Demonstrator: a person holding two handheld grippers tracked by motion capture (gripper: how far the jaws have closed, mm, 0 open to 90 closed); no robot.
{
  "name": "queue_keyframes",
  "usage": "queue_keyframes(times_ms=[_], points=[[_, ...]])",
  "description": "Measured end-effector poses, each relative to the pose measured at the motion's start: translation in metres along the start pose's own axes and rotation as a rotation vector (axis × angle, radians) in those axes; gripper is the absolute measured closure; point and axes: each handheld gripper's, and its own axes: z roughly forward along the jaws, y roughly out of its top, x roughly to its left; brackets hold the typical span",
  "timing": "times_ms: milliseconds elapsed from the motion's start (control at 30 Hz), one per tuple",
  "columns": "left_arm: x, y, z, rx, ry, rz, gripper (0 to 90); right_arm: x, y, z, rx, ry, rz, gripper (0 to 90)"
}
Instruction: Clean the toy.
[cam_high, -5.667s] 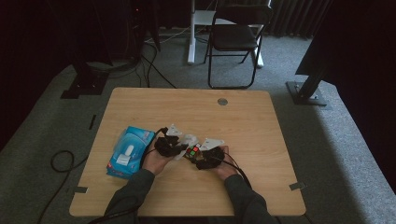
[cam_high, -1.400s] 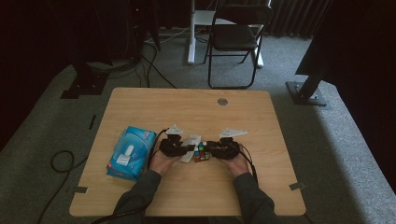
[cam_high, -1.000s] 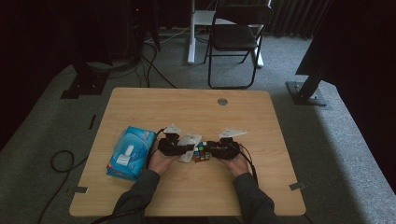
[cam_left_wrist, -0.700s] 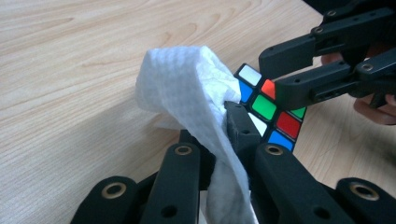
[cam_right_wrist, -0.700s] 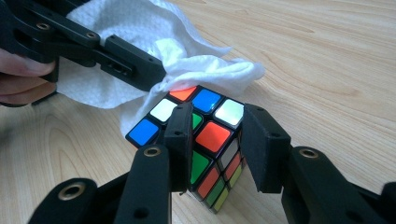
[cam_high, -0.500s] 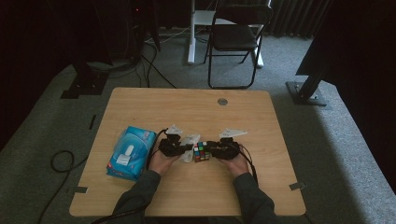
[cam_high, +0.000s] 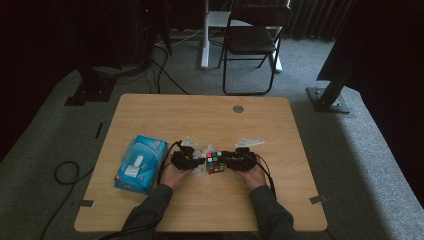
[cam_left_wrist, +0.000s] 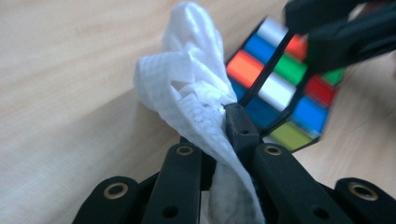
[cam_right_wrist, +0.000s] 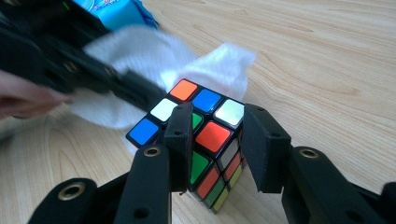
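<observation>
Cube (cam_high: 215, 162) and wipe (cam_left_wrist: 196, 109) met on the wooden table (cam_high: 200, 115), folding chair (cam_high: 250, 42) beyond.
Left gripper (cam_left_wrist: 223, 122) clenched the wipe beside the cube; right gripper (cam_right_wrist: 217, 135) clasped the cube; its view caught the blue packet (cam_right_wrist: 114, 10) behind.

The high view is dimly lit: the wooden table (cam_high: 200, 120) is softly illuminated while the surroundings are lost in darkness. In both gripper views, nearby jaws are blurred, and glare is seen on the puzzle cube (cam_right_wrist: 205, 135) stickers.
</observation>
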Motion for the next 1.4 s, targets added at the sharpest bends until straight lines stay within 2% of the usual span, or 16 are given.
queue_keyframes(times_ms=[67,100,133,300,467,567,633,733,800,867,1000,1133,1333,1400], points=[[0.000,0.000,0.000,0.000,0.000,0.000,84.9,0.000,0.000,0.000,0.000,0.000,-0.001,64.5],[0.002,-0.006,0.008,0.026,-0.001,-0.001,84.9,0.000,0.000,0.000,0.000,0.000,-0.002,64.5],[0.003,-0.007,0.009,0.028,-0.001,0.000,84.8,0.000,0.000,0.000,0.000,0.000,-0.002,64.5],[0.000,-0.005,0.006,0.036,0.014,0.008,84.8,0.000,0.000,0.000,-0.002,-0.001,-0.004,64.8],[-0.006,-0.002,-0.017,-0.028,0.001,0.021,84.8,0.001,0.000,0.000,-0.002,0.002,-0.005,65.3],[-0.011,0.003,-0.032,-0.073,-0.021,0.031,84.8,0.000,0.000,0.000,-0.002,0.004,-0.004,65.3],[-0.016,0.007,-0.037,-0.085,-0.045,0.043,84.8,0.000,0.000,0.000,-0.002,0.003,-0.004,65.3],[-0.022,0.009,-0.034,-0.061,-0.046,0.067,84.8,0.000,-0.001,0.000,-0.004,0.004,-0.001,65.4],[-0.022,0.007,-0.027,-0.043,-0.048,0.058,84.8,0.000,-0.001,0.000,-0.004,0.003,0.001,65.4],[-0.020,0.005,-0.024,-0.049,-0.059,0.041,84.8,0.000,-0.001,0.000,-0.004,0.004,0.002,65.4],[-0.019,0.006,-0.022,-0.036,-0.022,0.057,84.8,-0.001,-0.001,0.000,-0.007,0.012,0.007,65.3],[-0.018,0.005,-0.021,-0.033,-0.016,0.054,84.7,0.000,-0.001,0.000,-0.006,0.009,0.009,65.4],[-0.016,-0.002,-0.012,0.018,-0.004,0.063,84.6,-0.001,-0.002,0.000,-0.009,0.010,0.013,65.4],[-0.013,-0.005,-0.006,0.030,-0.005,0.051,84.5,-0.001,-0.002,0.000,-0.010,0.010,0.013,65.4]])
